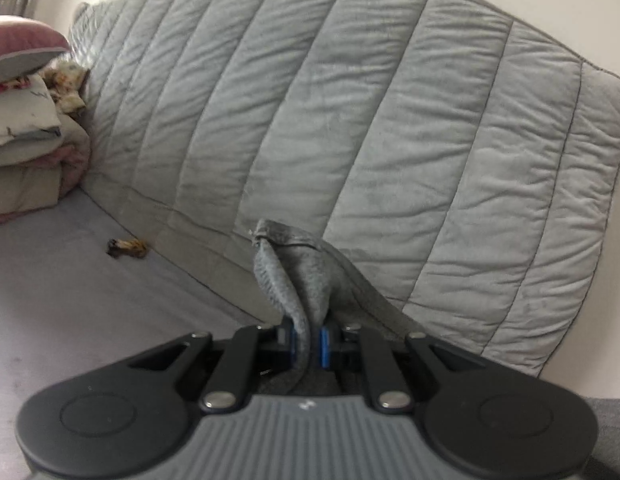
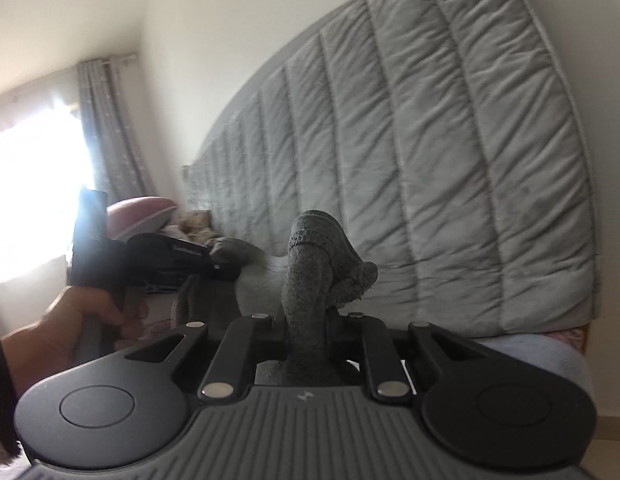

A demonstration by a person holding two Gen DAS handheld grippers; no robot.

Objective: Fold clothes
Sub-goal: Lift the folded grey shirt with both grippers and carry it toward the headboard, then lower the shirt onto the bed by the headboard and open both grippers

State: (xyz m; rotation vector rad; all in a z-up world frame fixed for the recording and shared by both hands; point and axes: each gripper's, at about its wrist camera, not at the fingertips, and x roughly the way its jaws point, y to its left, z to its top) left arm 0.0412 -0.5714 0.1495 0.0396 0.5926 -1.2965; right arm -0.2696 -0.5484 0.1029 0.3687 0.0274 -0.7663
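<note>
A dark grey knitted garment (image 1: pixel 306 276) is pinched in my left gripper (image 1: pixel 308 344), which is shut on a bunched edge that sticks up past the blue pads. My right gripper (image 2: pixel 306 332) is shut on another bunched part of the same grey garment (image 2: pixel 317 256), held above the bed. In the right wrist view the left gripper (image 2: pixel 178 260) shows to the left, held by a hand (image 2: pixel 82 320). The rest of the garment hangs below and is mostly hidden.
A grey quilted headboard (image 1: pixel 349 120) fills the background. The pale mattress (image 1: pixel 70 280) lies below with a small brown scrap (image 1: pixel 126 248). Stacked folded bedding and a pink pillow (image 1: pixel 26 100) sit at the left. A curtained window (image 2: pixel 38 200) is far left.
</note>
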